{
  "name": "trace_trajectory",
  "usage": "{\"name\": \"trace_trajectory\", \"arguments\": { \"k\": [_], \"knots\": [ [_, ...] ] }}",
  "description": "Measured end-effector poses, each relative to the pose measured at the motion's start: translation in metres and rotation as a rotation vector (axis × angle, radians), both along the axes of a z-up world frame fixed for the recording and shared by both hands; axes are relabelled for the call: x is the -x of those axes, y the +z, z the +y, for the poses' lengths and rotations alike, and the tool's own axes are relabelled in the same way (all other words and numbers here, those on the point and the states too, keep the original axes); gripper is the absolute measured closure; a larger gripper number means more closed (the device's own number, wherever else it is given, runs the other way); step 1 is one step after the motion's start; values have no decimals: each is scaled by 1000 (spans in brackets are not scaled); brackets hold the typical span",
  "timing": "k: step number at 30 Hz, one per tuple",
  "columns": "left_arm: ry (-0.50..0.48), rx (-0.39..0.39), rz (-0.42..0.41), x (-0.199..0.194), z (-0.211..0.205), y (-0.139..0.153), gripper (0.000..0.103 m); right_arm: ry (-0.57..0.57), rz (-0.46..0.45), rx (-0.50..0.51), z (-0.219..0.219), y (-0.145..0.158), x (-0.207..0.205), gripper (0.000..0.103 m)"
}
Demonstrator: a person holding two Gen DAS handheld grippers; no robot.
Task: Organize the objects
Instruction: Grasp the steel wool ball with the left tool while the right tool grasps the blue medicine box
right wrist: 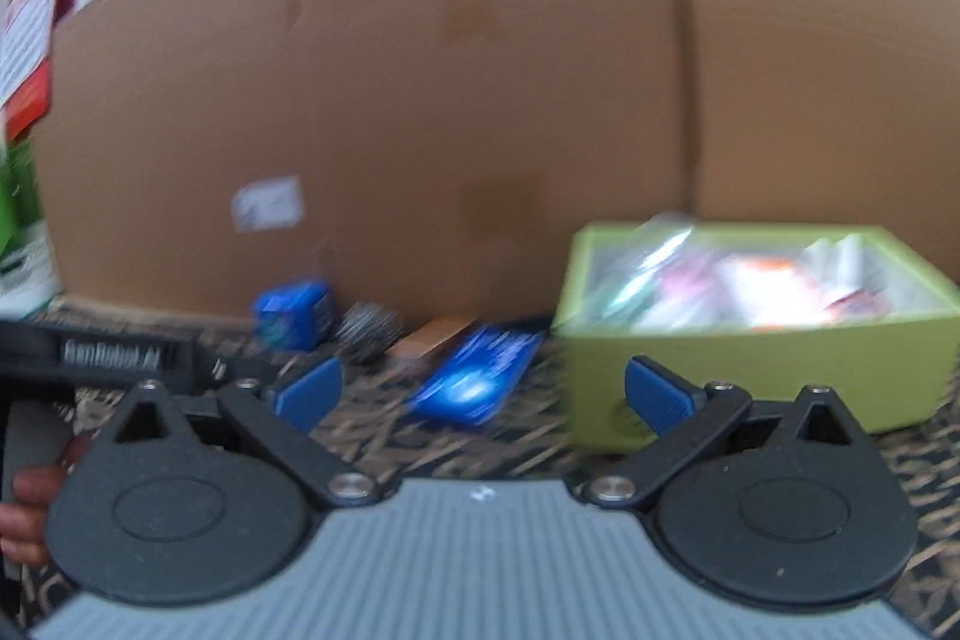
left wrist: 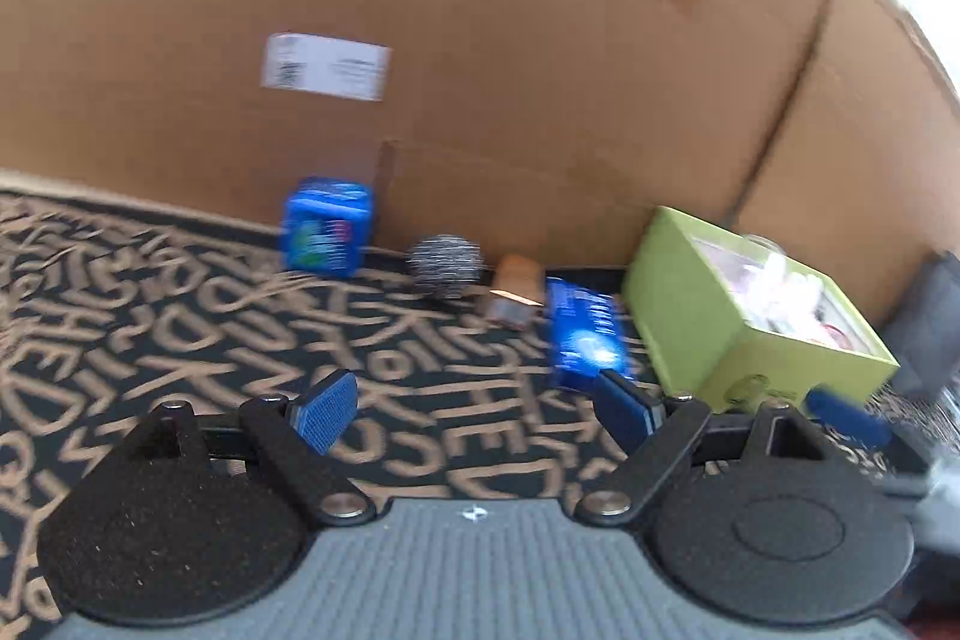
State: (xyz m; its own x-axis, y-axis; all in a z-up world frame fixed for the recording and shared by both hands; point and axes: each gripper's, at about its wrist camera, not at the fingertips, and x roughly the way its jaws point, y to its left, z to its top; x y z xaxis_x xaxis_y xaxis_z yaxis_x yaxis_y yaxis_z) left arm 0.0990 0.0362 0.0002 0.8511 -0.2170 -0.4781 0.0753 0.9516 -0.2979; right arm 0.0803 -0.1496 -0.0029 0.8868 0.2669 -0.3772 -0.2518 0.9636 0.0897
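Both grippers up off the patterned mat [left wrist: 180, 292], both blurred with motion, nothing held. Left gripper [left wrist: 474, 400] with jaws spread wide, empty between the blue pads [left wrist: 324, 409]. Right gripper [right wrist: 480, 391] likewise spread, nothing pinched.

Along the mat's far edge, against the big cardboard box [left wrist: 480, 40], a row of loose items: a small blue carton [left wrist: 327, 226] standing upright, then just beside it a steel-wool scouring ball [left wrist: 445, 265], then a small tan block [left wrist: 516, 289], too blurred to name more closely. Nearer, a flat blue packet [left wrist: 585, 334] lying down, just beside the left wall of the green box [left wrist: 684, 310]. Green box open-topped at the mat's far right corner, already holding wrapped packets and sachets, probably the bin for the rest.

Flat blue packet looking closest to both grippers, so likely first to go. Glossy wrap, probably light and somewhat slippery; lying flat, so little height to bite on. Best taken across its narrow width near the middle, pads squarely on the long edges, firm enough to stop a slide but not to crush. Scouring ball springy and very light, forgiving anywhere across its middle. Small carton stiff, easy on two opposite faces
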Motion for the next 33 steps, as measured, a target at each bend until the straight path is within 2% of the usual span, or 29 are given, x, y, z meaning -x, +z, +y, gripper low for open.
{"name": "trace_trajectory", "arguments": {
  "k": [3,7,15,16,18,21,26,28,31,32,33],
  "knots": [
    [60,-11,-20,0,10,-4,14,-5,76,2,20,-16,-23,14],
    [100,-5,-31,2,25,-7,14,-65,147,-2,36,-27,-60,19],
    [75,30,24,-24,30,-14,14,-207,228,68,60,-50,-110,22],
    [65,30,25,-30,28,-13,14,-209,258,72,60,-53,-115,28],
    [55,26,24,-43,24,-11,14,-210,244,67,58,-52,-113,46],
    [31,8,24,-70,13,-8,14,-172,233,85,53,-52,-95,46],
    [31,-86,28,-119,-13,-17,15,-93,242,53,33,-51,-37,46],
    [40,-122,36,-135,-20,-23,19,-87,247,32,23,-51,-19,46],
    [48,-104,66,-154,-23,-30,27,-104,249,19,17,-49,-12,46],
    [49,-94,76,-159,-24,-31,33,-103,253,12,17,-49,-12,46],
    [43,-93,86,-163,-24,-33,46,-103,257,13,17,-49,-13,46]
  ]
}}
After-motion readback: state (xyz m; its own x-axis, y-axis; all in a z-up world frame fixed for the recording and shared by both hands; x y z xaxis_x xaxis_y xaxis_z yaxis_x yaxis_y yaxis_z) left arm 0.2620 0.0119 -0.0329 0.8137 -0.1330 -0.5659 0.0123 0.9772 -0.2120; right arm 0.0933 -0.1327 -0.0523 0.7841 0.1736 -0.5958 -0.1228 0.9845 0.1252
